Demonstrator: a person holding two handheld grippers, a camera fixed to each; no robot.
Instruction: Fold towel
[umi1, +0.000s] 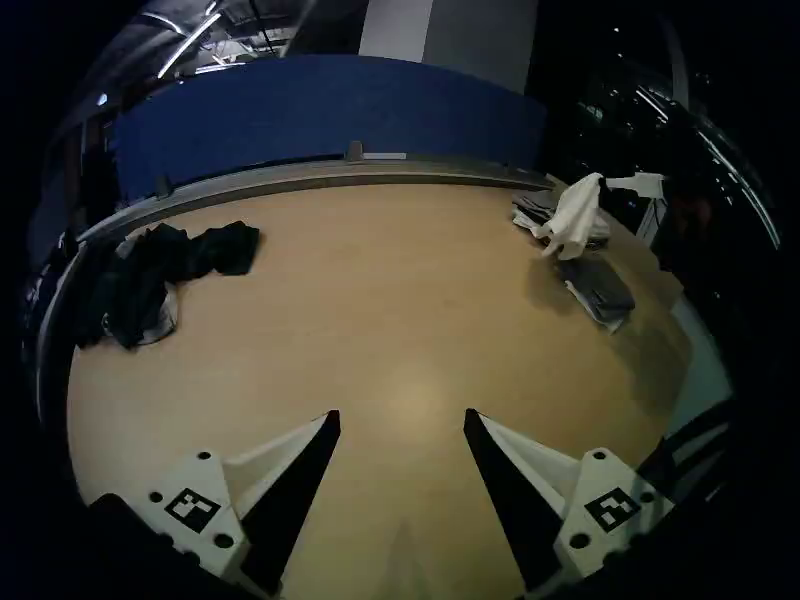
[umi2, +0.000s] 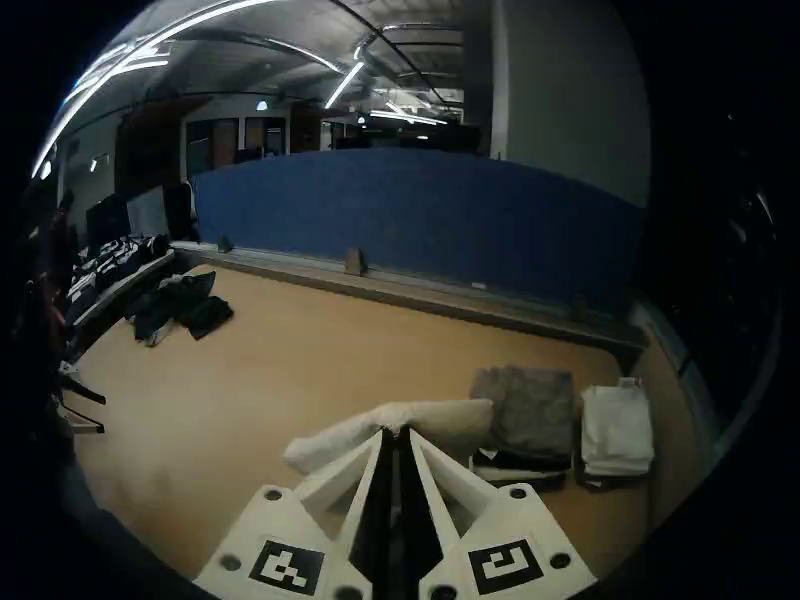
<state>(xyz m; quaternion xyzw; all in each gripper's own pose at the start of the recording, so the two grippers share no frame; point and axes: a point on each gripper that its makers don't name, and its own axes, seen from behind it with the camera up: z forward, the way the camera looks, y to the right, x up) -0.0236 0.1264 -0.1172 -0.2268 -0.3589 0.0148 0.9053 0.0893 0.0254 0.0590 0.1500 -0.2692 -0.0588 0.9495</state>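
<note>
A dim office with strip lights overhead and a blue partition (umi1: 330, 110) backs a long wooden bench (umi1: 400, 300). Dark clothes (umi1: 160, 275) are heaped at the upper left of the left gripper view. In that view the left tool (umi1: 401, 414) hangs over bare wood at the bottom of the frame, its fingers spread wide with nothing between them. The towel (umi1: 572, 215), pale and bunched, is at the upper right, well apart from the left tool. It is raised off the bench and droops from its upper right end down toward the lower left, over a grey stack (umi1: 597, 285) of folded cloth. In the right gripper view the right tool (umi2: 398, 432) has its fingers pressed together on the towel (umi2: 440, 415). The towel runs across the tips, trailing mostly to the lower left, with the grey stack (umi2: 525, 405) and a white stack (umi2: 617, 430) just to the right. So the right tool has the cloth and the left is the far one. To take a second corner, the left tool would likely have to travel up and right across the bench to the towel's hanging lower end.
</note>
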